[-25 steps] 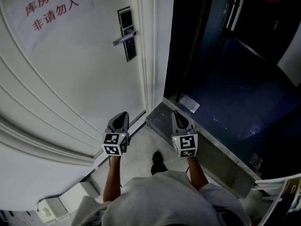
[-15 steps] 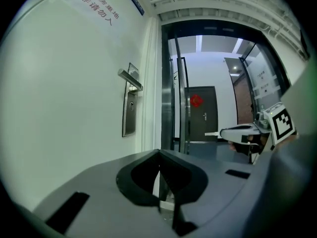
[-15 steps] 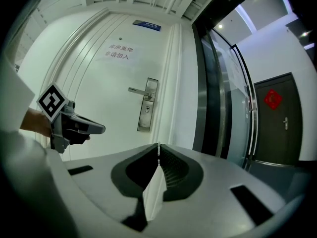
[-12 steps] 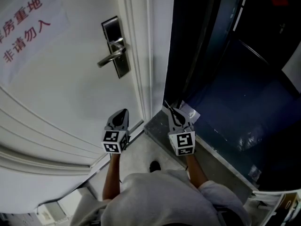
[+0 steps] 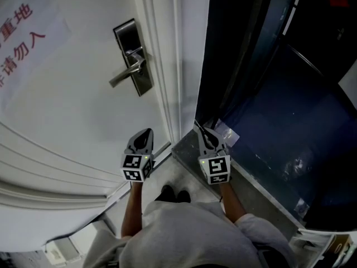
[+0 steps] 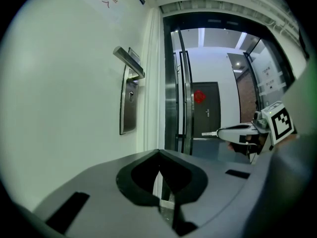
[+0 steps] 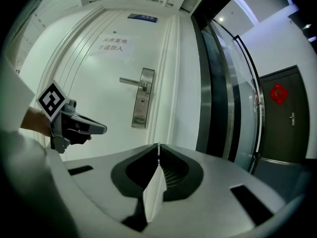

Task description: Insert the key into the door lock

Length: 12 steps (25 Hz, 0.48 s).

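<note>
Right gripper [image 5: 203, 133] jaws pinch a key [image 6: 210, 132] that juts forward; left gripper [image 5: 147, 134] jaws closed, empty; door lock [image 5: 134, 60] on the white door [image 5: 72, 110], well apart from the key.

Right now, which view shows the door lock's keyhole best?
The right gripper view: it faces the lock plate, keyhole plain under the handle. The left gripper view shows the keyhole sidelong; the head view shows only the plate.

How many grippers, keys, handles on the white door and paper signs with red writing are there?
Grippers: 2, left gripper and right gripper
Keys: 1, key in the right gripper
Handles: 1, door handle
Signs: 1, paper sign
Total: 5
</note>
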{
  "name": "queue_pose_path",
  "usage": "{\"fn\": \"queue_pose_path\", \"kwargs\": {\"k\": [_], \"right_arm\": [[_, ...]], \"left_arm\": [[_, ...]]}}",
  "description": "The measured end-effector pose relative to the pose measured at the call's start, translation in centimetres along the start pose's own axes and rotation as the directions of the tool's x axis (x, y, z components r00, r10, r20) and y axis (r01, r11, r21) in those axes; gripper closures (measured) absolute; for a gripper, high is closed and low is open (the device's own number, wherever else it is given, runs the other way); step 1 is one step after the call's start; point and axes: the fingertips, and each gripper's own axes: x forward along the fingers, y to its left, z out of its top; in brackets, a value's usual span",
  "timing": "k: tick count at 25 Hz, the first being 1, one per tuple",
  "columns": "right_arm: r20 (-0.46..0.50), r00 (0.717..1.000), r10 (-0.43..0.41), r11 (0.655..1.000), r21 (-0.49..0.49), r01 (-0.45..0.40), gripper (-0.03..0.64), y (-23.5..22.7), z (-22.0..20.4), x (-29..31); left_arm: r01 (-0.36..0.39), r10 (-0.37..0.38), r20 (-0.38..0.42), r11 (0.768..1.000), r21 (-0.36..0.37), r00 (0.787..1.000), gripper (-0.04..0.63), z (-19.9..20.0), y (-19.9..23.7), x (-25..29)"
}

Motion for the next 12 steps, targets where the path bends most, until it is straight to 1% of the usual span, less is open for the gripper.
{"fn": "queue_pose_path", "kwargs": {"k": [3, 7, 12], "right_arm": [[0.0, 1.0, -0.003, 1.0, 0.0, 0.003, 0.586, -0.1, 0.2, 0.8], [0.007, 1.0, -0.019, 1.0, -0.002, 0.019, 0.588, -0.2, 0.9, 2.5], [0.029, 0.999, -0.039, 0.999, -0.011, 0.039, 0.587, 0.0, 2.7, 5.6]], "left_arm": [[0.0, 0.0, -0.003, 1.0, -0.002, 1.0, 0.578, 0.1, 0.8, 0.4], [0.002, -0.002, 0.01, 1.0, 0.016, 1.0, 0.578, 0.9, 2.0, 1.3], [0.026, -0.027, 0.03, 0.999, 0.027, 0.999, 0.58, 2.1, 4.1, 2.6]]}}
